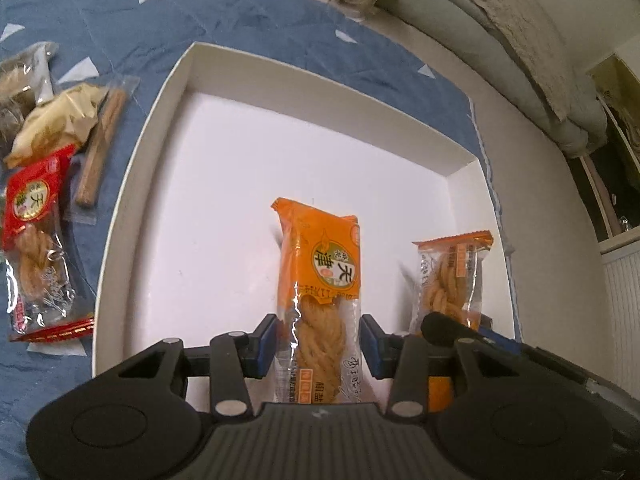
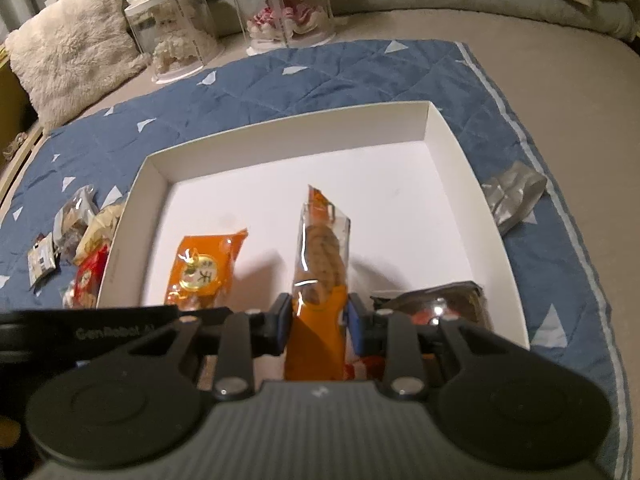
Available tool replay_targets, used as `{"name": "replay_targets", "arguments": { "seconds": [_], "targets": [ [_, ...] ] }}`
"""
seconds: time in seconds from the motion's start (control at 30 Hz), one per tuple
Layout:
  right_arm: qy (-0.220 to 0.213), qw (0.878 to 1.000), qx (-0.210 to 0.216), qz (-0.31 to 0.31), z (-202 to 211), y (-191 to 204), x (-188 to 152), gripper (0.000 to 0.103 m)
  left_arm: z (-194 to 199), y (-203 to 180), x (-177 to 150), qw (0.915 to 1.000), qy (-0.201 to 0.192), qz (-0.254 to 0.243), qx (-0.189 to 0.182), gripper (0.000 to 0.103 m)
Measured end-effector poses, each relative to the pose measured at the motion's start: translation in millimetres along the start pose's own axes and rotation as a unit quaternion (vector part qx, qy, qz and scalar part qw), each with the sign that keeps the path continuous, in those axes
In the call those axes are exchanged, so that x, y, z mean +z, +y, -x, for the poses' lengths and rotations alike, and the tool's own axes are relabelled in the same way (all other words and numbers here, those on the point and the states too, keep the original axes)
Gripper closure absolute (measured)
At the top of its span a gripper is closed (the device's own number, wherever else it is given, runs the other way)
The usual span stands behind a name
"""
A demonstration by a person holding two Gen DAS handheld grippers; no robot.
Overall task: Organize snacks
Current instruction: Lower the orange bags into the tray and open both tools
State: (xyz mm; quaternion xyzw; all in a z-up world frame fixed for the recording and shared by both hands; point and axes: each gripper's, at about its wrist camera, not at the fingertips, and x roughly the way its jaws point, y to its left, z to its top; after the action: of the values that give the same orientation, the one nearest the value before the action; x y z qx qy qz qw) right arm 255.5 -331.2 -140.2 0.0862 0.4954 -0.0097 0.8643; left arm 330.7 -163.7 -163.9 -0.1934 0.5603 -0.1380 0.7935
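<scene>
I have an orange twist packet (image 1: 318, 292) clamped in my left gripper (image 1: 318, 346), both blue pads (image 1: 266, 344) pressed on its clear lower half, the printed orange end standing up over the floor of the white box (image 1: 240, 184). In the right wrist view this same packet (image 2: 204, 270) shows at the left, leaning over the box floor above the black body of the left tool.

My right gripper (image 2: 318, 322) is clenched on a second orange twist packet (image 2: 320, 276), gripped at its orange lower end with the clear part and the brown twist pointing up and away over the white box (image 2: 468, 184). From the left wrist this second packet (image 1: 452, 280) stands just to the right of the first, near the box's right wall.

A dark foil packet (image 2: 436, 306) lies in the near right corner of the box, just beside my right pads.

Outside the box on the blue quilted mat (image 1: 168, 20), along its left wall, lie a red twist packet (image 1: 34, 248), a clear-wrapped brown stick (image 1: 102, 148) and a pale yellow wrapper (image 1: 60, 120). On the right side of the mat sits a silver foil pouch (image 2: 514, 194), close to the box wall. Beyond the mat stand two clear display cases (image 2: 288, 4) and a fluffy cream cushion (image 2: 68, 48)
</scene>
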Motion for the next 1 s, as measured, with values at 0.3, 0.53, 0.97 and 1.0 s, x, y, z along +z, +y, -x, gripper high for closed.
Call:
{"name": "replay_targets", "arguments": {
  "seconds": [0.3,0.53,0.97,1.0],
  "targets": [
    [0.016,1.0,-0.016,0.005,7,0,-5,0.063,-4,0,-6,0.9996,0.018,0.018,-0.014,0.055],
    [0.01,1.0,-0.029,-0.004,22,-10,-10,0.062,4,-9,-15,0.9996,0.019,0.001,-0.022,0.053],
    [-0.016,0.999,-0.039,-0.011,57,-15,-22,0.049,41,-16,-29,0.9988,-0.006,-0.046,0.017,0.033],
    [-0.019,0.999,-0.04,-0.012,61,-17,-23,0.046,45,-16,-31,0.9984,-0.011,-0.051,0.021,0.023]
  ]
}}
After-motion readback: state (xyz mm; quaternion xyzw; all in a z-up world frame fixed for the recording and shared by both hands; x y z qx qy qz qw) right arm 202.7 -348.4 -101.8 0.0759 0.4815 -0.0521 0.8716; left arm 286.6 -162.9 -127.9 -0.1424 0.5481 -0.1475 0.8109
